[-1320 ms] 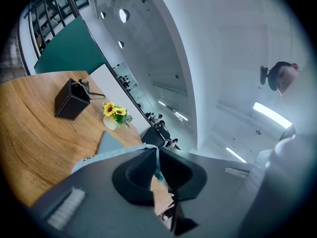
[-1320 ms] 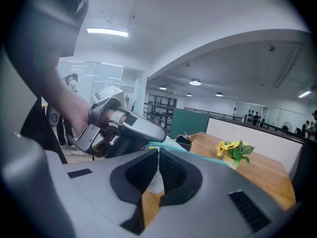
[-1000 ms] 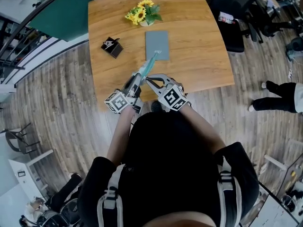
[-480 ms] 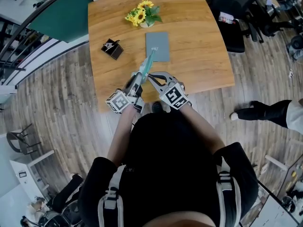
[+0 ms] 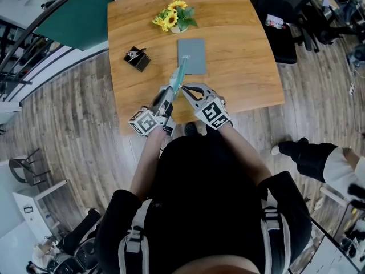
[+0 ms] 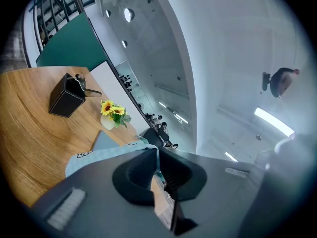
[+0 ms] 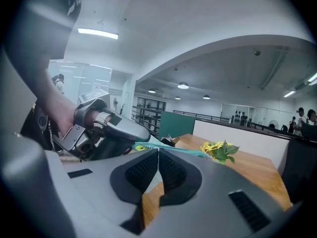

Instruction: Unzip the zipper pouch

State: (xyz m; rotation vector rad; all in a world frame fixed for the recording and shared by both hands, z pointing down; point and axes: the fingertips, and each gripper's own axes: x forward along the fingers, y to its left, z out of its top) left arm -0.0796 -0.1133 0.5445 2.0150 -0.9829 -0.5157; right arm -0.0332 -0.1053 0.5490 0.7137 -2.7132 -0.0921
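Two open containers are seen on the wooden desk (image 5: 245, 67). A small black box (image 5: 137, 58) stands at the upper left of the head view, with a thin dark item over its rim that cannot be identified. A pale vase (image 6: 106, 122) holding sunflowers (image 5: 173, 16) stands at the upper centre. Just below the flowers a flat grey notebook (image 5: 191, 55) lies on the desk.

The zipper pouch (image 5: 178, 80), light teal, is held up off the desk at the centre of the head view. It is stretched as a narrow strip from over the notebook's lower edge down to the two grippers. Its contents cannot be seen in any view.

The left gripper (image 5: 169, 91) is pressed together on the pouch's near end; in the left gripper view a thin edge of the fabric is seen pinched between the pads. The right gripper (image 5: 183, 90) is just beside it. Its jaws are pressed together with the pouch's teal edge at their tips, but the exact part pinched cannot be made out.

The vase is made out only in the left gripper view. Only the right gripper view shows the person's hand (image 7: 54, 108) around the left gripper, at the left of the frame.
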